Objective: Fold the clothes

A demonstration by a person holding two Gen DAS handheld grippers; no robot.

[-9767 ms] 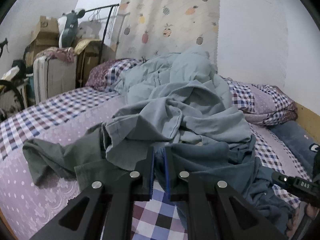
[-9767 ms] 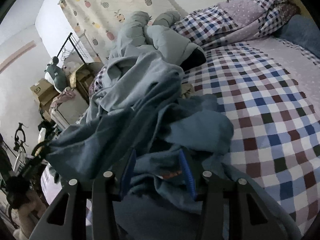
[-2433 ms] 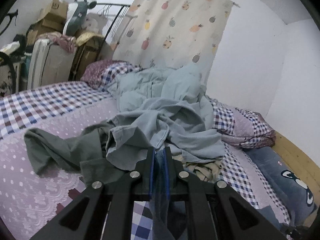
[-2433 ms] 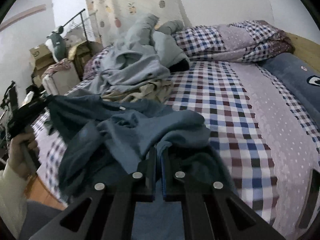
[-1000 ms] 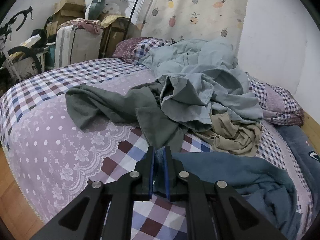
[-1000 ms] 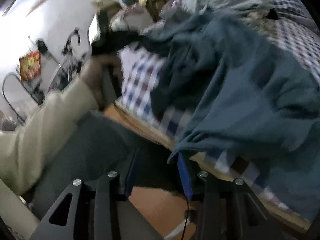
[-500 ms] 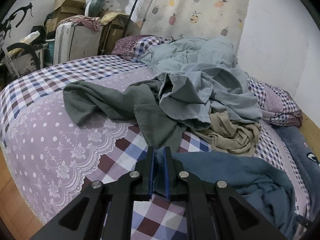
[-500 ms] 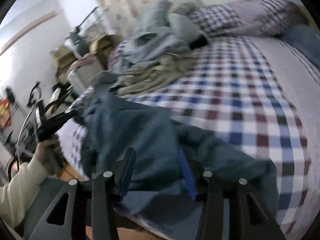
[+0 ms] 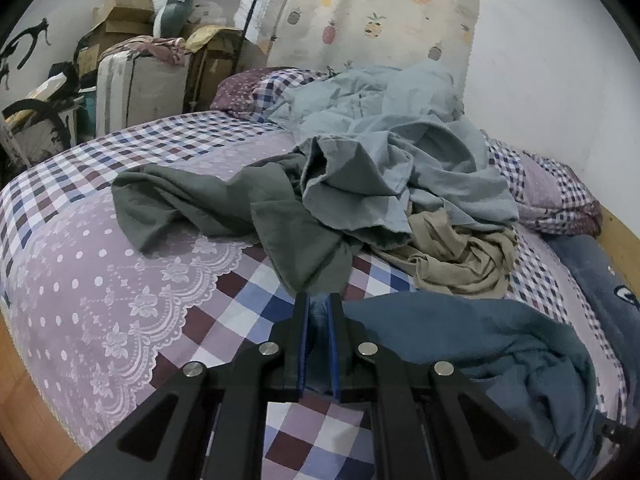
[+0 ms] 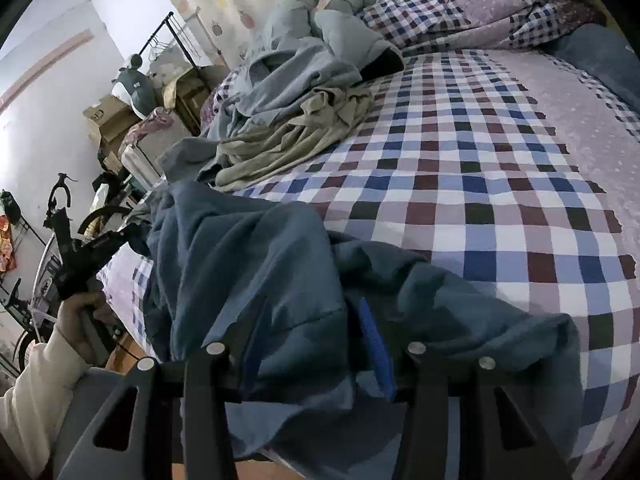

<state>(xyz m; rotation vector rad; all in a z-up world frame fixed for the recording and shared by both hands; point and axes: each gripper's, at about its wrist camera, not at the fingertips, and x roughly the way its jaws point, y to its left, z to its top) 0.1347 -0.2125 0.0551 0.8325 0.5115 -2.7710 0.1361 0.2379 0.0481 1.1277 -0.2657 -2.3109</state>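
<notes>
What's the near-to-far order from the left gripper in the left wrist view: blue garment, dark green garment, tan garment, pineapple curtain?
1. blue garment, pinched in the left gripper
2. dark green garment, just ahead, left
3. tan garment, ahead, right
4. pineapple curtain, on the far wall

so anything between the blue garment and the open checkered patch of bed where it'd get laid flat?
Nothing visible. The blue garment lies at the near edge of the bed, and the checkered area beside it is bare. The beige garment and grey pile sit farther back, clear of it.
</notes>
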